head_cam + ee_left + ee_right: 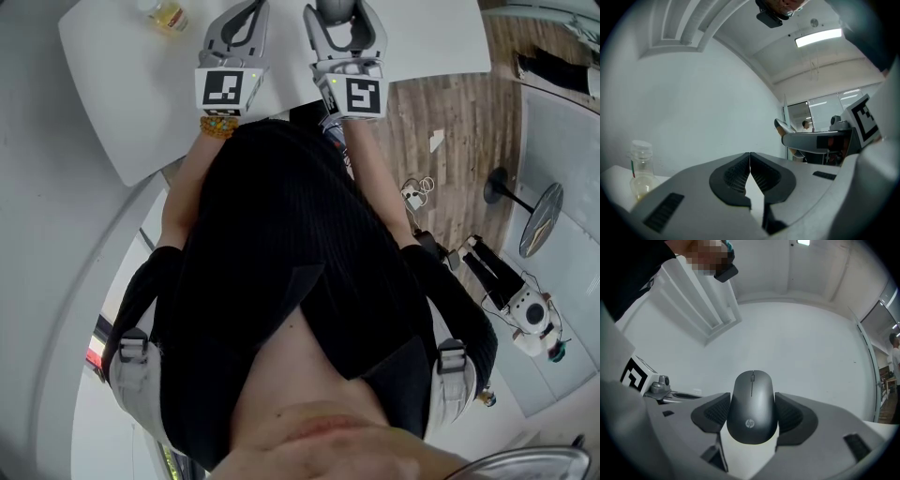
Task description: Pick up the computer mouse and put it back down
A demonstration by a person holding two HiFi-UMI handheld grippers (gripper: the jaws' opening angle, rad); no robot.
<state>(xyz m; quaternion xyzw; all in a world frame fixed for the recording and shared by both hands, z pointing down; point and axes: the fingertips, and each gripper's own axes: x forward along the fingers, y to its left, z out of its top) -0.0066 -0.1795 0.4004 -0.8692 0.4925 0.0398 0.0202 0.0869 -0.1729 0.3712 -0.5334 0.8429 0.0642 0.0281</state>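
At the far left of the desk stands a bottle with a little yellowish liquid, well apart from both tools. Next comes the left tongs: its pads meet tip to tip with nothing between them, and it hangs idle, taking no part in the work. Just beside it, the right tongs grips the mouse by its two long sides, one ribbed pad on each flank, with the buttons and wheel facing the camera. Wall, not desk, shows behind the mouse, so I judge it lifted clear: the pick-up is done and the setting down is to come.

To do that well, level the mouse first, since it seems tipped nose-up. Then lower the right tongs straight down so the underside lands flat rather than on an edge. Hold the squeeze steady until it sits on the desk, because the smooth curved flanks could slip from a loosening grip. Then part the pads only enough to clear the sides and draw back along the mouse's length without nudging it. Choose a bare patch away from the bottle.

Both forearms reach forward from the body, nearly parallel, with the two tongs side by side over the desk. A beaded bracelet shows at the left wrist. The right tongs points forward and, by its own view, tilts somewhat upward
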